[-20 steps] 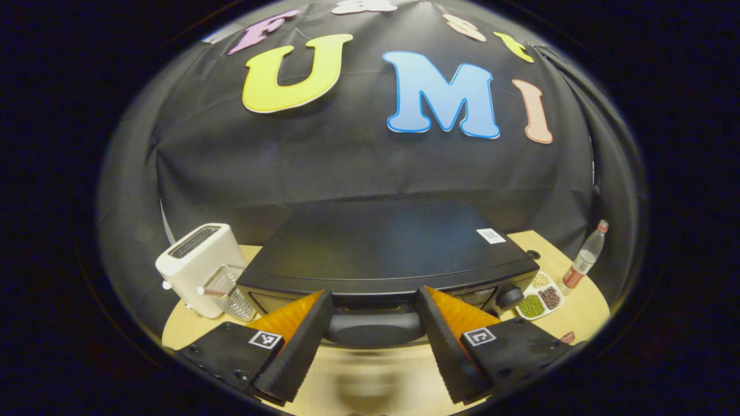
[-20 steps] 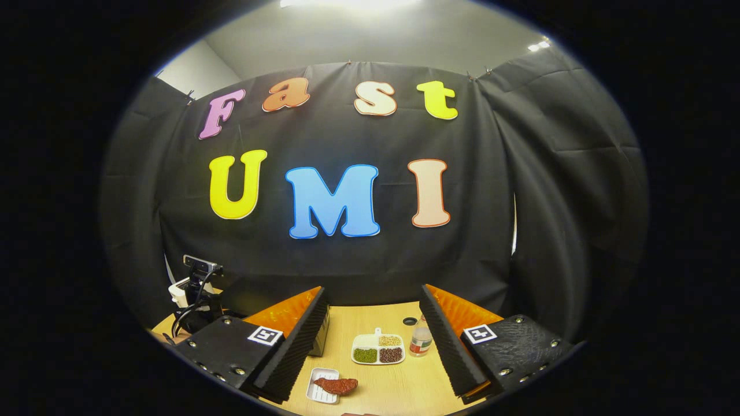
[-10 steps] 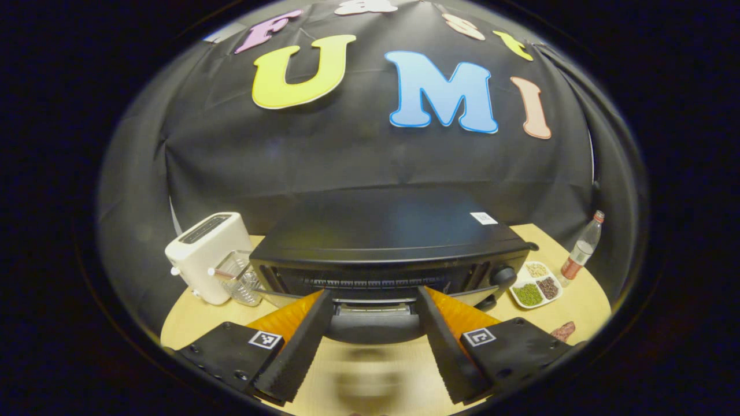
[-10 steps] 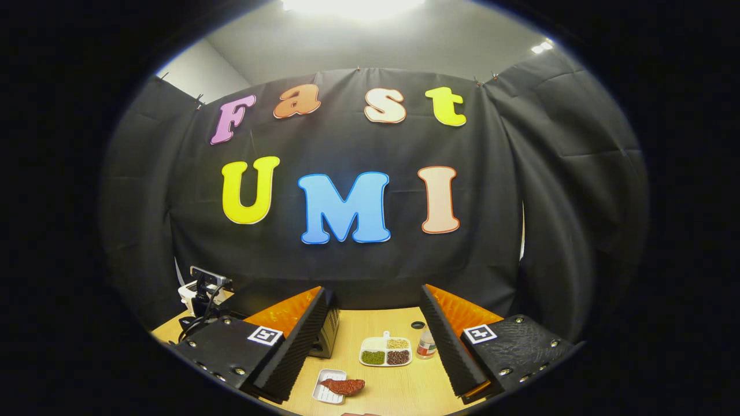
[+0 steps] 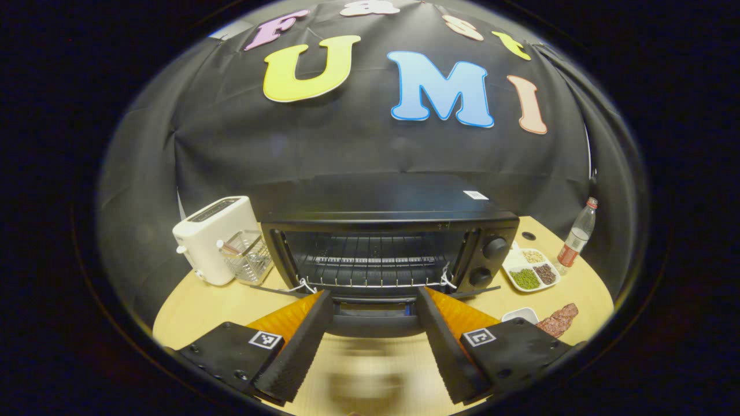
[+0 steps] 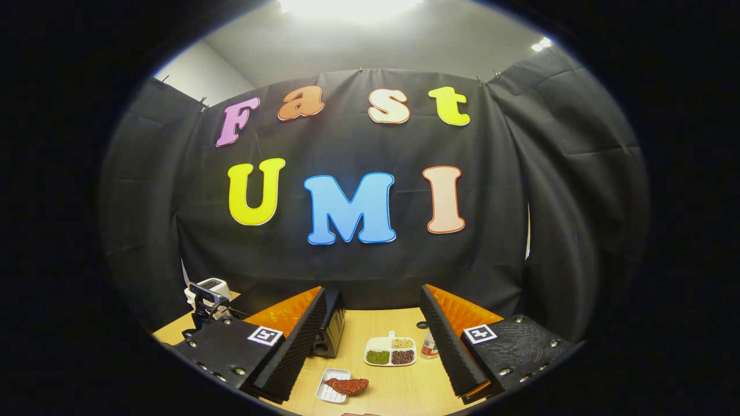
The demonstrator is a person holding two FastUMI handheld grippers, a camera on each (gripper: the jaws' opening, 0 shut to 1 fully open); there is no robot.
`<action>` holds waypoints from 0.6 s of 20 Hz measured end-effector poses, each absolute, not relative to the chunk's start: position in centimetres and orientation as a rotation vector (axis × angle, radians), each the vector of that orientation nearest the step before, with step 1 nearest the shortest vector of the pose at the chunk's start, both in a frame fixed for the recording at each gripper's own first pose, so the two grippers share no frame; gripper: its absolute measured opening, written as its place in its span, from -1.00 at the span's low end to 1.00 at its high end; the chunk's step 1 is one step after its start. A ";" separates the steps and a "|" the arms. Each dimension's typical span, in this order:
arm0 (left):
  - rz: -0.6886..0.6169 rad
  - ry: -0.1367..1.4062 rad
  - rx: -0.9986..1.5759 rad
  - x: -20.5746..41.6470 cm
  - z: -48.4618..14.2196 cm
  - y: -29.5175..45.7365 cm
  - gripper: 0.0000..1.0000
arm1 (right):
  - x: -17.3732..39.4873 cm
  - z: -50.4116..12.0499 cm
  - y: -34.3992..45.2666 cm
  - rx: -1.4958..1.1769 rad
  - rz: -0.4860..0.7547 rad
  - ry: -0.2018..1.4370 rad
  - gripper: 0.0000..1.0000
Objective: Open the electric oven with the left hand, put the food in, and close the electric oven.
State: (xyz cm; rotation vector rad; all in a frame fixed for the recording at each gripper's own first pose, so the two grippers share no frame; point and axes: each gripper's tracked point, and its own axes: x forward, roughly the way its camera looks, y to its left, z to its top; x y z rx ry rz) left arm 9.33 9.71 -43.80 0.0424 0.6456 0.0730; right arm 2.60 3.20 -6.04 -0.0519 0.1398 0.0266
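On the far left of the table point(image 5: 196, 306) a white toaster point(image 5: 215, 238) stands with a wire basket point(image 5: 245, 263) just beside it. Right of these sits the electric oven point(image 5: 390, 242), its door swung down toward the near edge so the wire rack point(image 5: 373, 268) inside is bare and in plain sight. The left gripper point(image 5: 374, 332) has its fingers spread wide on either side of the door handle point(image 5: 373, 320), which lies between them; whether the pads press on it I cannot tell. By my judgement the opening is done or nearly so; loading the food and closing are left. Farther right lie a divided dish of beans point(image 5: 531, 271), a bottle point(image 5: 575, 240), and nearer, the food point(image 5: 558, 320), a reddish piece on a small white tray point(image 5: 517, 315), well apart from the left fingers. In the right gripper view the right gripper point(image 6: 373, 352) hangs wide and empty, with the food point(image 6: 347, 384) low between its fingers, on the table ahead of them and untouched
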 end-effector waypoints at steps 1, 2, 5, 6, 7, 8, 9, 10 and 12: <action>0.067 0.645 0.042 9.0 -43.9 9.7 0.96 | 2.6 -6.0 3.3 -0.053 0.028 0.141 0.96; 0.060 0.645 0.042 8.6 -44.2 9.7 0.96 | 2.5 -6.0 3.4 -0.055 0.028 0.142 0.96; 0.040 0.661 0.036 7.2 -45.2 9.6 0.96 | 2.1 -6.3 3.6 -0.064 0.027 0.148 0.96; 0.037 0.668 0.037 6.7 -45.5 9.6 0.96 | 2.0 -6.3 3.7 -0.067 0.028 0.150 0.96; 0.034 0.674 0.042 6.2 -45.9 9.7 0.96 | 1.9 -6.4 3.9 -0.071 0.029 0.152 0.96; 0.029 0.687 0.052 5.6 -46.4 9.7 0.93 | 1.9 -6.5 3.9 -0.075 0.029 0.155 0.96; 0.021 0.692 0.069 5.1 -47.0 9.7 0.92 | 1.8 -6.6 3.9 -0.078 0.028 0.158 0.96; 0.011 0.701 0.082 4.8 -47.5 9.7 1.00 | 1.8 -6.7 4.0 -0.078 0.029 0.160 0.96; -0.002 0.715 0.083 4.0 -48.2 9.8 0.95 | 1.6 -6.8 4.1 -0.077 0.033 0.163 0.96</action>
